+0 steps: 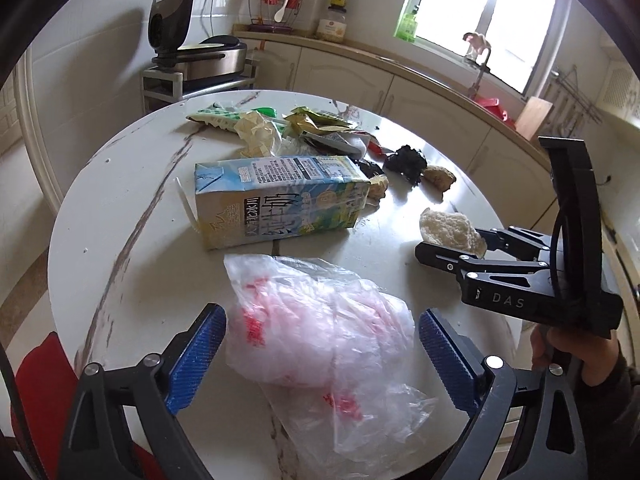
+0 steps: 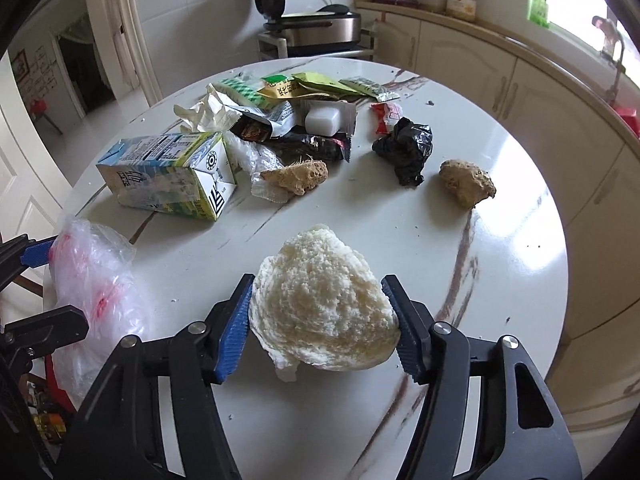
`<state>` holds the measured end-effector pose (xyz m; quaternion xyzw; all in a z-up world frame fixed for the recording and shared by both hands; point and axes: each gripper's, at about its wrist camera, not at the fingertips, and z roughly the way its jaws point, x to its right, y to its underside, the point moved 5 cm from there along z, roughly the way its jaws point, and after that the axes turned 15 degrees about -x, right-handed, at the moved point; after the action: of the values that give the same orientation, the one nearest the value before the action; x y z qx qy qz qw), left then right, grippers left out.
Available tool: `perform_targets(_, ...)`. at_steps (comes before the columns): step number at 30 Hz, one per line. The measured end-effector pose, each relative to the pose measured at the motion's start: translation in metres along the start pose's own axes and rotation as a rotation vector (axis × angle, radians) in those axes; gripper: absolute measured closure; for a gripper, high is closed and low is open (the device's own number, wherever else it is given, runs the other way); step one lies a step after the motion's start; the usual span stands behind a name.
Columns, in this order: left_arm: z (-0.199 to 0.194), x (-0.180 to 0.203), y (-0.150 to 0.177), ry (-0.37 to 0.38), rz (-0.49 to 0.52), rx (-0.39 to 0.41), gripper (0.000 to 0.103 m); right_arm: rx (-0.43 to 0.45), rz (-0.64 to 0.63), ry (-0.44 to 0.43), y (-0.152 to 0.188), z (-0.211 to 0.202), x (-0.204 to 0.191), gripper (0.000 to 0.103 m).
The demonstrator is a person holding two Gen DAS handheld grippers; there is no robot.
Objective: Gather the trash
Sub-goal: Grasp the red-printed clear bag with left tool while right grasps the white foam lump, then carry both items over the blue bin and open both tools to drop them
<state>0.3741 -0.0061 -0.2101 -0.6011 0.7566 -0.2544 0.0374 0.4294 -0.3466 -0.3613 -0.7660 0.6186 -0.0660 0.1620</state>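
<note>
Trash bag (image 1: 320, 332) lies on the counter (image 1: 132, 240) between the left gripper's (image 1: 322, 346) spread jaws; right gripper (image 2: 322, 312) clamps a bread lump (image 2: 324, 300) just right of it.

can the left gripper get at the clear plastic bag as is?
Probably yes. The left gripper is open, its blue fingers either side of the clear plastic bag with red print, nothing between. The right gripper, holding the white crumbly lump, sits clear.

Kitchen behind my round table

Past the table's (image 2: 500, 280) far edge I see an open electric griddle (image 1: 208, 54) on a grey rack (image 1: 160, 84), and along the worktop (image 1: 360, 46) a utensil holder (image 1: 276, 6), jar (image 1: 332, 24) and green bottle (image 1: 406, 26).
</note>
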Motion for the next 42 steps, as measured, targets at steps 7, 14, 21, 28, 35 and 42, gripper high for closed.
perform_targets(7, 0.015, 0.021, 0.003, -0.114, 0.030, -0.041, 0.001, 0.049, 0.076, -0.045, 0.018, -0.014, 0.010, 0.047)
perform_targets(14, 0.016, 0.033, 0.008, -0.150, 0.046, -0.006, 0.011, 0.098, 0.132, -0.098, 0.032, -0.025, 0.015, 0.047)
perform_targets(21, -0.002, 0.056, 0.006, -0.110, 0.075, 0.028, 0.014, 0.156, 0.178, -0.167, 0.045, -0.041, 0.027, 0.048)
perform_targets(28, -0.005, 0.139, -0.009, -0.107, 0.223, 0.064, 0.014, 0.271, 0.318, -0.145, 0.077, -0.085, 0.085, 0.047)
perform_targets(35, 0.045, 0.268, -0.016, -0.039, 0.445, 0.005, 0.014, 0.309, 0.581, -0.023, 0.154, -0.111, 0.200, 0.047)
perform_targets(42, 0.146, 0.356, -0.011, -0.007, 0.582, -0.144, 0.014, 0.202, 0.785, -0.089, 0.221, -0.053, 0.287, 0.047)
